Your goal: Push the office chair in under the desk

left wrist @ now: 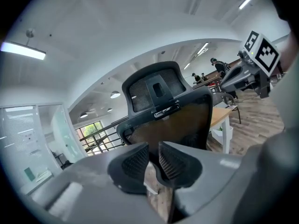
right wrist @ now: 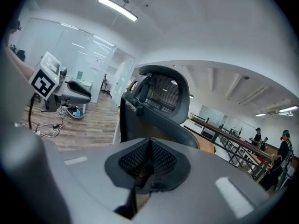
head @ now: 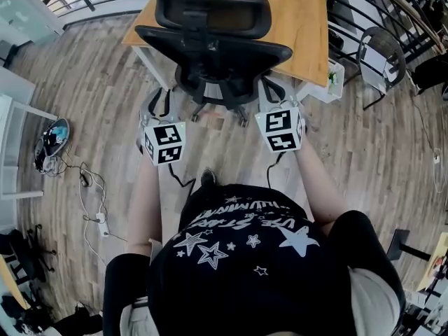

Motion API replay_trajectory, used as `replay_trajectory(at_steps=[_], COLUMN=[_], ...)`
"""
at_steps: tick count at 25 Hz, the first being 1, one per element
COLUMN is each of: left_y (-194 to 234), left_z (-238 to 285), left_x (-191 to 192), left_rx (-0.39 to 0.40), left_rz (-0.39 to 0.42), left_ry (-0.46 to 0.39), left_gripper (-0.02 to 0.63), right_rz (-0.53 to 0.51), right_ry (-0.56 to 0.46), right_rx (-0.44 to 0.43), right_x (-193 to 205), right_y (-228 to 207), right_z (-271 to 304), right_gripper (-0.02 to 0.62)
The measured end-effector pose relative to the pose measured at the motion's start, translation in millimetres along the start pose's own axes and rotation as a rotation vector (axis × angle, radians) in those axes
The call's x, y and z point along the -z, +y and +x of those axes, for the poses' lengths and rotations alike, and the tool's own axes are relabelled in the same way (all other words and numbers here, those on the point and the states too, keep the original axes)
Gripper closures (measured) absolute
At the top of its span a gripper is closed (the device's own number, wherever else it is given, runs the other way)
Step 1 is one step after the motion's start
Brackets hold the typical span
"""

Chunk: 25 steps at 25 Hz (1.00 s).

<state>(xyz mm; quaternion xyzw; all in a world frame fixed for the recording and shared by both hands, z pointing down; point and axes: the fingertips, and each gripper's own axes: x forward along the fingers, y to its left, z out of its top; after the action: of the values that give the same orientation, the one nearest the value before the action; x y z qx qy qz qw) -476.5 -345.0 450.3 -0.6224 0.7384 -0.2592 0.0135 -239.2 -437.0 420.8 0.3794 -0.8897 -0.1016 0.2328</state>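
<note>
A black mesh-backed office chair (head: 210, 47) stands at the near edge of a wooden desk (head: 301, 19), its seat partly under the top and its back toward me. My left gripper (head: 157, 103) is just behind the chair's left side, my right gripper (head: 269, 93) just behind its right side. In the left gripper view the chair back (left wrist: 173, 120) fills the middle, and the left gripper (left wrist: 153, 146) has a narrow gap between its jaws with nothing in it. In the right gripper view the chair (right wrist: 159, 97) is close ahead, and the right gripper (right wrist: 149, 141) is shut and holds nothing.
A white bin (head: 332, 75) stands by the desk's right leg, with another chair (head: 381, 54) beyond it. Cables and a power strip (head: 87, 187) lie on the wooden floor at the left. A railing (head: 371, 5) runs along the right. People stand far off.
</note>
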Motion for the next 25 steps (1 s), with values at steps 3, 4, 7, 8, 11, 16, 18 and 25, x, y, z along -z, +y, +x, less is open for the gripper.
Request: replay_trajectory(at_steps=[3, 4, 7, 8, 11, 16, 18, 25], left_y=[-5.4, -8.6, -20.8, -24.9, -36.7, -63.2, -73.3, -108.4], left_z=[-12.8, -16.9, -27.0, -29.6, -38.2, -66.2, -78.8, -127.6], left_x=[0.1, 1.2, 6.5, 7.9, 9.5, 11.9, 10.4, 13.0], left_rx=[-0.039, -0.048, -0.062, -0.065, -0.072, -0.093, -0.104, -0.135], left_rz=[-0.033, -0.045, -0.064, -0.067, -0.083, -0.108, -0.114, -0.15], left_ry=[0.006, 0.01, 0.03, 0.038, 0.054, 0.068, 0.066, 0.079], left_gripper=[0.58, 0.601, 0.604, 0.604, 0.604, 0.604, 0.604, 0.604], right_rz=[0.014, 0.023, 0.032, 0.024, 0.007, -0.01, -0.029, -0.039], right_ry=[0.011, 0.01, -0.018, -0.025, -0.025, -0.014, -0.022, -0.022], right_rx=[-0.038, -0.045, -0.05, -0.052, -0.074, -0.129, -0.147, -0.197], right_x=[6.8, 9.7, 13.6, 14.6, 21.0, 39.1, 43.7, 66.6], right_y=[0.5, -0.3, -4.4, -5.5, -6.5, -1.6, 0.0, 3.5], right_z=[-5.2, -7.6, -17.1, -20.6, -30.7, -55.3, -67.9, -110.4], right_gripper=[0.592, 0.592, 0.594, 0.594, 0.594, 0.594, 0.594, 0.594])
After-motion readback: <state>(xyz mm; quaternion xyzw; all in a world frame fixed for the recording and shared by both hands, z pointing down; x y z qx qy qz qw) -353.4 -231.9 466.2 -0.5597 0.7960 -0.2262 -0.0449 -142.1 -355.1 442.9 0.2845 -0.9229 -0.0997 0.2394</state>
